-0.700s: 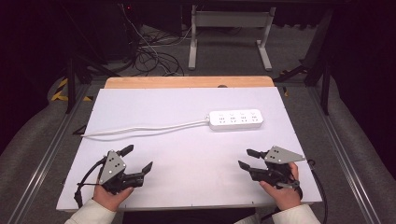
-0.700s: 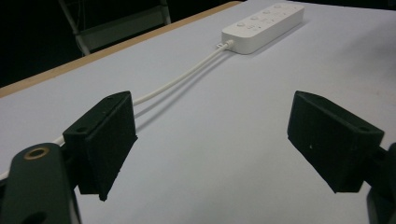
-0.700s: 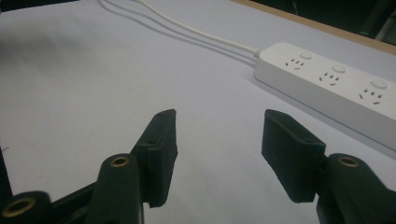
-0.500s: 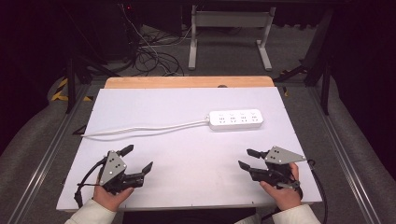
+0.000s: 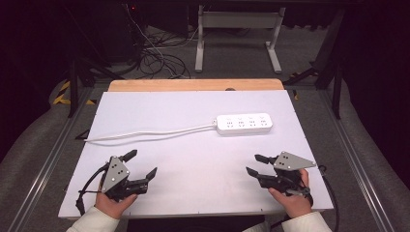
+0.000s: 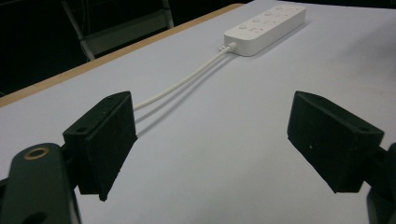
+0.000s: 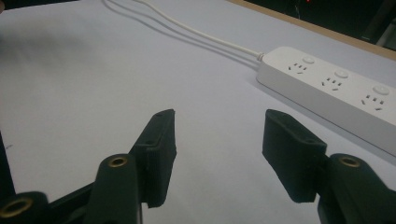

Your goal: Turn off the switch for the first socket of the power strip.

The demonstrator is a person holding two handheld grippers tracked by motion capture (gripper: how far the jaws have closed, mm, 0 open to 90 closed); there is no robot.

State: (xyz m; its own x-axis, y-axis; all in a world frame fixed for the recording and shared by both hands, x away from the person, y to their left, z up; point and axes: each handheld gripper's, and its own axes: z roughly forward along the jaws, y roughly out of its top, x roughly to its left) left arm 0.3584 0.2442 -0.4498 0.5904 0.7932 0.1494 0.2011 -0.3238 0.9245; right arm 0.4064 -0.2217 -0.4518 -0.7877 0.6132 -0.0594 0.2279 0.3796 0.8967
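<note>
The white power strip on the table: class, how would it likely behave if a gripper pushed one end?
The power strip lies flat and boxy, so it would probably slide or pivot, not roll. Its thin cable curves loosely and would likely trail limply.

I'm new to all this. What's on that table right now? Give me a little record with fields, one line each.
Surface: white table top with a wooden strip along the far edge
Main item: white power strip, lying flat, right of centre towards the far side
Cord: white cable running from the strip's left end to the table's left edge
Left gripper: hand-held near the front edge, jaws open, holding nothing
Right gripper: hand-held near the front edge, jaws open, holding nothing
Contact: neither gripper touches the strip
</note>
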